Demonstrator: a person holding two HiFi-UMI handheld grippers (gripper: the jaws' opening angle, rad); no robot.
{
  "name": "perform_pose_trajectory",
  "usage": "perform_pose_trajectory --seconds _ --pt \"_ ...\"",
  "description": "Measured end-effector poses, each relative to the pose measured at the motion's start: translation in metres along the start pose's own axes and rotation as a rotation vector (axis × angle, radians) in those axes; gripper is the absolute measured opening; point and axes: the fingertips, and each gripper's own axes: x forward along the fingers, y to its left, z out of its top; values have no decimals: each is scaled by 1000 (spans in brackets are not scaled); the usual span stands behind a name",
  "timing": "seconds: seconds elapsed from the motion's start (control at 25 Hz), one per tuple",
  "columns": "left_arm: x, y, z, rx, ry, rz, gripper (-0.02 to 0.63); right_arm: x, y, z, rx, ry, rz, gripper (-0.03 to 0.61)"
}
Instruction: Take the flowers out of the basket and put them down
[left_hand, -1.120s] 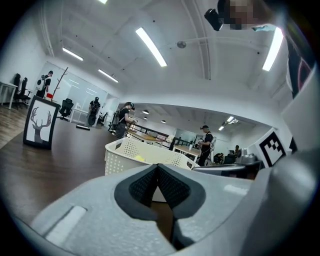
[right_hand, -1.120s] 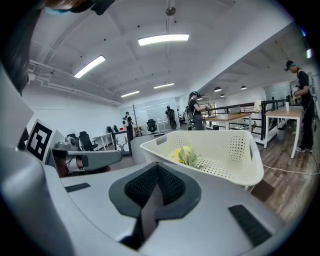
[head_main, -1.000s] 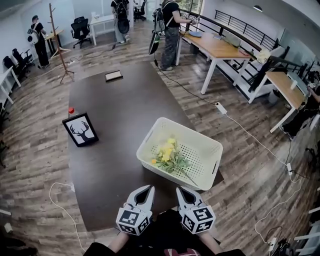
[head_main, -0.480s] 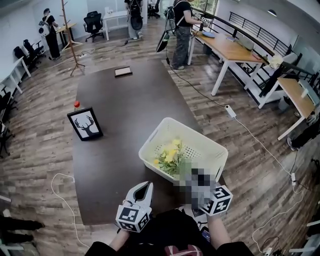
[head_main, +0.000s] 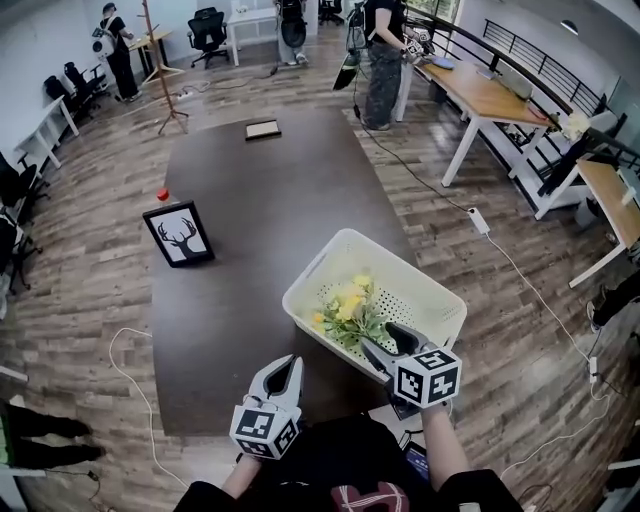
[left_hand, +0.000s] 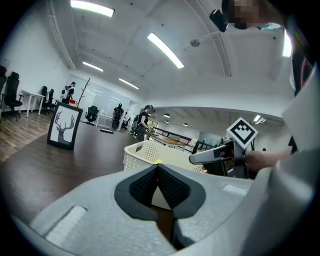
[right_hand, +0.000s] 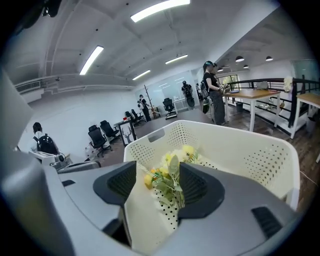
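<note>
Head view, nearest first: holds left gripper (head_main: 284, 366) clenched on nothing above the near end of the table (head_main: 250, 200). Just beside it, has right gripper (head_main: 388, 338) spread, jaws just opened wider, reaching over the near rim of the basket (head_main: 325, 258). Finds flowers (head_main: 347, 303) lying inside the basket, in line between the parted jaws, unpinched. Farther left, shows framed deer picture (head_main: 181, 234) upright, small red thing (head_main: 162, 194) behind.
</note>
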Motion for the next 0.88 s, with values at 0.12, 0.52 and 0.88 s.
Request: perform_pose_trajectory --seconds 0.12,0.52,0.88 --pt "1 3 0 -5 0 23 8 9 -6 3 -11 16 1 279" --pt "4 11 -1 -16 -7 97 6 44 -20 -4 -106 175 62 293" --pt "4 15 0 -21 -17 153 8 63 -24 -24 -152 289 97 295"
